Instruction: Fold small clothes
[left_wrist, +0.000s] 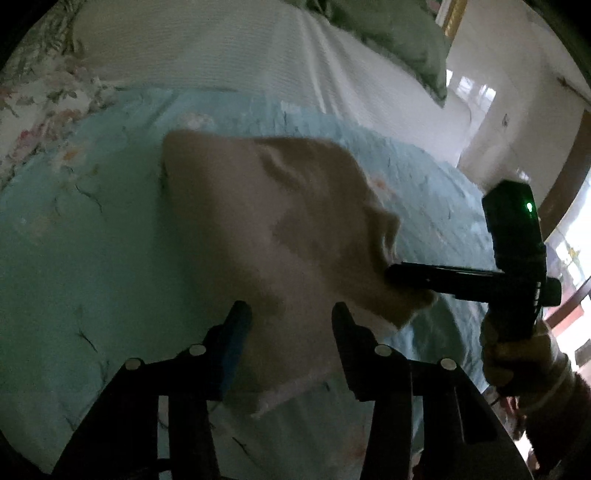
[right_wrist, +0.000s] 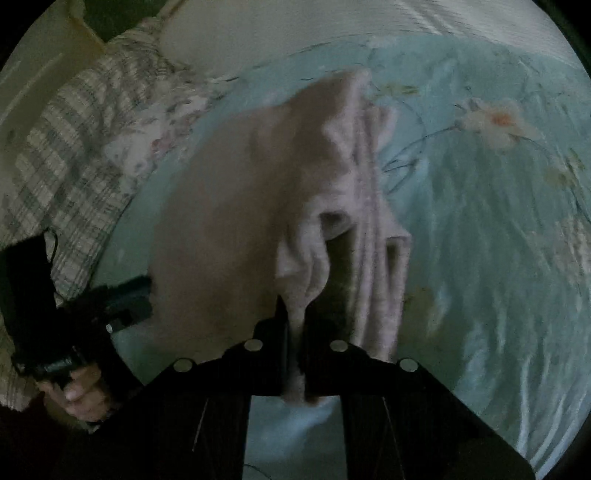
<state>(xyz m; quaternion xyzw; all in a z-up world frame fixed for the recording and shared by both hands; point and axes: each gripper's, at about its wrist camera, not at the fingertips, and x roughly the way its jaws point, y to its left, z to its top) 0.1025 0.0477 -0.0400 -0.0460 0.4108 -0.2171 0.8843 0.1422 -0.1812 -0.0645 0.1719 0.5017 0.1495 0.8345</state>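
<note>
Garment: I see one small pale pink cloth (left_wrist: 266, 221) on the bed, part lifted and bunched; in my right wrist view its folds rise from the cover straight to the fingers; its exact kind I cannot tell, the view is blurred
Right gripper (right_wrist: 295, 332): my fingers are pinched narrow on a fold of the pink cloth, which passes between them and hangs out below; in the left wrist view I see it side-on at the right, its tip at the cloth's right edge
Left gripper (left_wrist: 291, 314): my fingers stand partly apart over the near edge of the cloth; the cloth lies between and beyond them, but I cannot tell whether the pads press on it
Bed cover (left_wrist: 74, 258): pale blue with faint flower print; the cloth sits around its middle
Far side: a white ribbed blanket (left_wrist: 207, 48) beyond the blue cover; a green pillow (left_wrist: 402, 40) at the far right
Left edge: a checked fabric (right_wrist: 74, 147) beside the blue cover in my right wrist view
Hands: a hand (left_wrist: 513, 354) grips the right handle; another hand (right_wrist: 81, 391) grips the left handle
</note>
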